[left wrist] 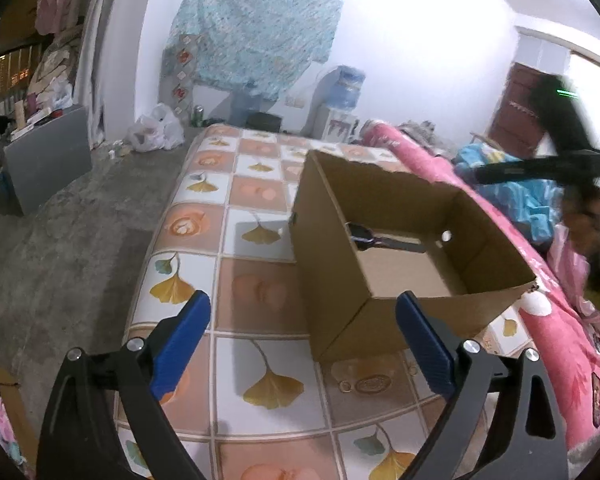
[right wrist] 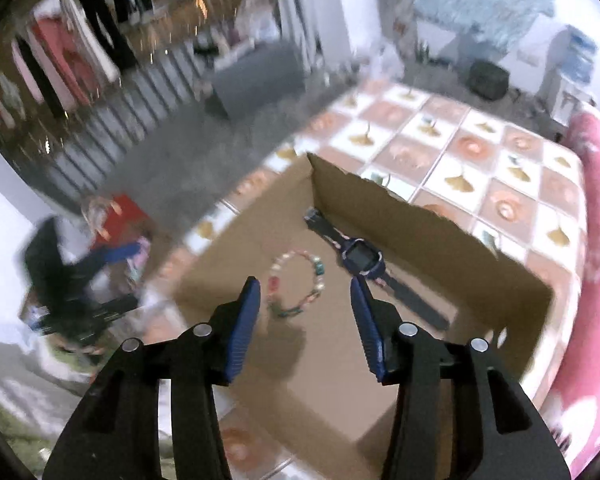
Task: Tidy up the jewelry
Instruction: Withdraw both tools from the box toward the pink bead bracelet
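Jewelry sits inside the open cardboard box point(right wrist: 400, 216) on the bed: beaded bracelet point(right wrist: 296, 280) flat on the box floor, dark blue smartwatch point(right wrist: 358, 260) just beside it toward the far wall, strap stretched out straight, one end near the far corner. Bracelet and watch look close but apart, a bit blurred. My right claw point(right wrist: 305, 294) hangs over the box pointing down into it, released, blue pads apart with nothing pinched; bracelet shows in the gap between them but well below, not touched. Right wrist view is motion-smeared, so bead colours read only as mixed pale, green and red. My left claw point(left wrist: 303, 310) is off the near-left corner of the box, released wide, empty, above the bed sheet point(left wrist: 260, 184) with the ginkgo-leaf and peach checks. From the left wrist view the box point(left wrist: 340, 248) stands upright, top edges torn, round hole in one side wall, and only the watch point(left wrist: 380, 238) is visible inside against the left inner wall; bracelet hidden by the near wall there. Right claw shows blurred at right edge of that view, above the pink blanket point(left wrist: 556, 320) that runs along the box's right side. Concrete floor point(left wrist: 68, 240) left of bed, water dispenser point(left wrist: 342, 100) by far wall, blue patterned cloth point(left wrist: 256, 24) hung on the wall.
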